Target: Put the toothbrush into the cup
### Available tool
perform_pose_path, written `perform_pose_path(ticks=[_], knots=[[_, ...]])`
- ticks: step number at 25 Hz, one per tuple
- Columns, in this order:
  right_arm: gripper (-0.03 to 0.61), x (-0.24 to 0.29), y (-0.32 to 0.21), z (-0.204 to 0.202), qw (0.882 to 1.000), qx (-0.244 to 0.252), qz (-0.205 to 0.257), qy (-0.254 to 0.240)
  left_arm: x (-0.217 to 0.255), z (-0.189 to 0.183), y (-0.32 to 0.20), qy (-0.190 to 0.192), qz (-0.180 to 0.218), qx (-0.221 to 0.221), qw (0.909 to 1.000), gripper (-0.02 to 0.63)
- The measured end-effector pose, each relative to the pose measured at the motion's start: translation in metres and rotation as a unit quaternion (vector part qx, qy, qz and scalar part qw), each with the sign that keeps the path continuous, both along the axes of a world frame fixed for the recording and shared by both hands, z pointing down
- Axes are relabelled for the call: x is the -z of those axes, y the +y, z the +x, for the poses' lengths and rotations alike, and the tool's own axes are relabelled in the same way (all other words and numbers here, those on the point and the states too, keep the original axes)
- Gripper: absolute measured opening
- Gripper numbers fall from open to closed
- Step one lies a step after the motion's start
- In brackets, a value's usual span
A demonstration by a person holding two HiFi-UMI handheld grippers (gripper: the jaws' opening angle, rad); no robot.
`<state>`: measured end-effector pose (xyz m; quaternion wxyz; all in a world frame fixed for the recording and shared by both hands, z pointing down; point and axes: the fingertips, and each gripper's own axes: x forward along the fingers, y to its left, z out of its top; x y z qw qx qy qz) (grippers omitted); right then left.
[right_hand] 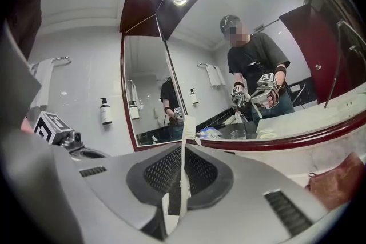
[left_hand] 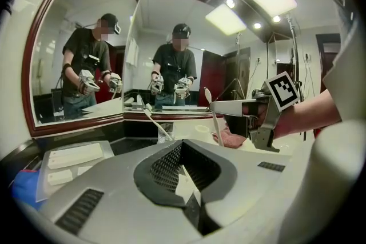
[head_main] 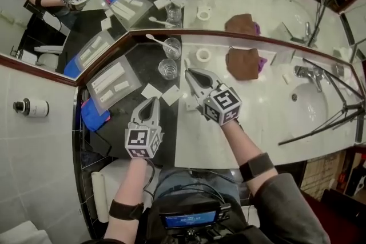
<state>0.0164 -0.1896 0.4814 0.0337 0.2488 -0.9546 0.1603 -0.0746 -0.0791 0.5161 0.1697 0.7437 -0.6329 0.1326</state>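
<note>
**Toothbrush clamped in the right gripper, beside the empty cup**

At the far left, a pump bottle point(head_main: 31, 107) is seen on the tiled wall. On the dark strip of the counter point(head_main: 257, 128), a blue packet point(head_main: 94, 114) and a clear pouch of white items point(head_main: 111, 82) are laid near the mirror. The left gripper point(head_main: 151, 101) is held over this strip, with its jaws closed together and nothing between them. Just beyond its tip, white sachets point(head_main: 153, 91) are spread flat.

Two glass cups are set next. An empty glass cup point(head_main: 168, 69) is nearer the person. Behind it, close to the mirror, a second glass cup point(head_main: 171, 47) is seen with a second toothbrush point(head_main: 153, 38) leaning in it.

The right gripper point(head_main: 190, 72) is held just to the right of the empty glass cup. Its jaws are pressed on the toothbrush point(right_hand: 184, 175), which is held upright across them, head uppermost, outside either cup.

Further right, a white ring point(head_main: 203, 55), a brown cloth point(head_main: 243, 63), a tap point(head_main: 309, 72) and the basin point(head_main: 320, 117) are found.
</note>
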Motion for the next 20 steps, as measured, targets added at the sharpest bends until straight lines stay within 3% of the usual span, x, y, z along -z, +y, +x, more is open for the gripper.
perform_pose_path(ticks=[20], knots=[[0.034, -0.003, -0.063, -0.081, 0.998, 0.004, 0.04, -0.046, -0.045, -0.035, -0.069, 0.024, 0.024, 0.022, 0.9992, 0.002]])
